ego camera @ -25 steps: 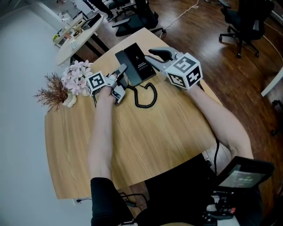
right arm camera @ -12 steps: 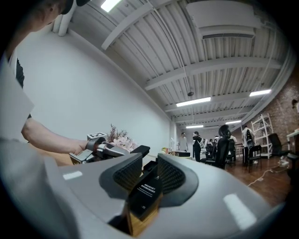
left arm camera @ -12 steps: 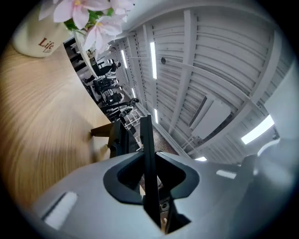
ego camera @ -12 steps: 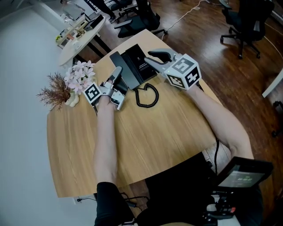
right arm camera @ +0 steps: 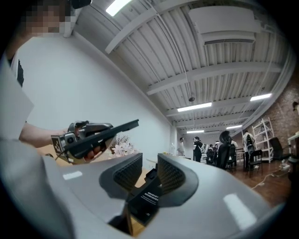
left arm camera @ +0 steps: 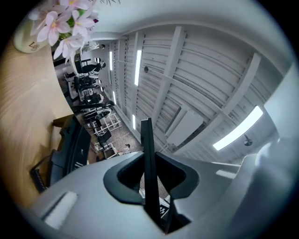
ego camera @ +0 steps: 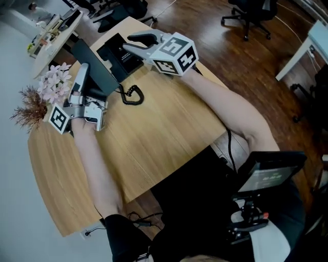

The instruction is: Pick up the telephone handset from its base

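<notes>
The black telephone handset point(ego camera: 102, 77) hangs clear of its base point(ego camera: 119, 52), tilted, in my left gripper point(ego camera: 82, 71), which is shut on it. In the left gripper view the handset point(left arm camera: 148, 140) shows as a thin dark edge pinched in the left gripper point(left arm camera: 149, 168). A coiled cord point(ego camera: 131, 95) trails from it onto the table. My right gripper point(ego camera: 132, 42) is at the base's right edge, its jaws nearly together on the base point(right arm camera: 145, 198). From the right gripper point(right arm camera: 149, 175) view, the raised handset point(right arm camera: 117, 129) appears up on the left.
The round wooden table point(ego camera: 154, 133) carries a vase of pink flowers point(ego camera: 54, 82) and dried twigs point(ego camera: 28, 107) at its far left edge. Office chairs point(ego camera: 251, 10) and another desk point(ego camera: 51, 30) stand beyond the table.
My left gripper closed on the handset and lifted it up and leftward off the base. The right gripper stayed at the base.
</notes>
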The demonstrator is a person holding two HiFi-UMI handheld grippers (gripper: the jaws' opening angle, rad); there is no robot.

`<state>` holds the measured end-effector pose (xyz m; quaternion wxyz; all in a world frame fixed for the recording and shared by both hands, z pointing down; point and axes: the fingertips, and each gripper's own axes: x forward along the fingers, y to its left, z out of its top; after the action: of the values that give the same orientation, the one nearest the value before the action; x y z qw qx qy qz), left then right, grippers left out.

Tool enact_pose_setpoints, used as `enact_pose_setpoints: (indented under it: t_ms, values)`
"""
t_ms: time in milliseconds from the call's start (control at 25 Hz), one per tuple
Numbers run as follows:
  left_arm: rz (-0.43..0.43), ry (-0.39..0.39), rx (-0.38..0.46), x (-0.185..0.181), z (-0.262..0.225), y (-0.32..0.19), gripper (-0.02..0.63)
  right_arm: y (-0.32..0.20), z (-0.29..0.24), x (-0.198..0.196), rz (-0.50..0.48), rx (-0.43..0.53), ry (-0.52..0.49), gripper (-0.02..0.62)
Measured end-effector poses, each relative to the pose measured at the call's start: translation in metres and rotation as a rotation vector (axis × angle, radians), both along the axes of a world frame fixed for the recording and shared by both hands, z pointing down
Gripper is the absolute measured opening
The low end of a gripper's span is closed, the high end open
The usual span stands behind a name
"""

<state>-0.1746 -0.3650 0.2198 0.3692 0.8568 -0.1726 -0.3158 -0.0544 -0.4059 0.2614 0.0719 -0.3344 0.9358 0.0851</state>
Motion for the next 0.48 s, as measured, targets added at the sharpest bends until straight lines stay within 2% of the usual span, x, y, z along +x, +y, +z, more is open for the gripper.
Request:
enact_pose_setpoints:
  t_ms: [120,320,480]
  values:
    - [0.056,0.044,0.051,0.024,-0.029,0.031,0.075,0.006,-0.003,0.007,0.02,-0.011,-0.006,0.103]
    - [0.129,0.044,0.117,0.05,-0.048,0.074,0.075,0.011,-0.01,0.017,0.04,-0.01,-0.025,0.1]
    - [0.16,0.051,0.135,0.061,-0.053,0.099,0.075,0.016,-0.014,0.023,0.05,-0.001,-0.038,0.097]
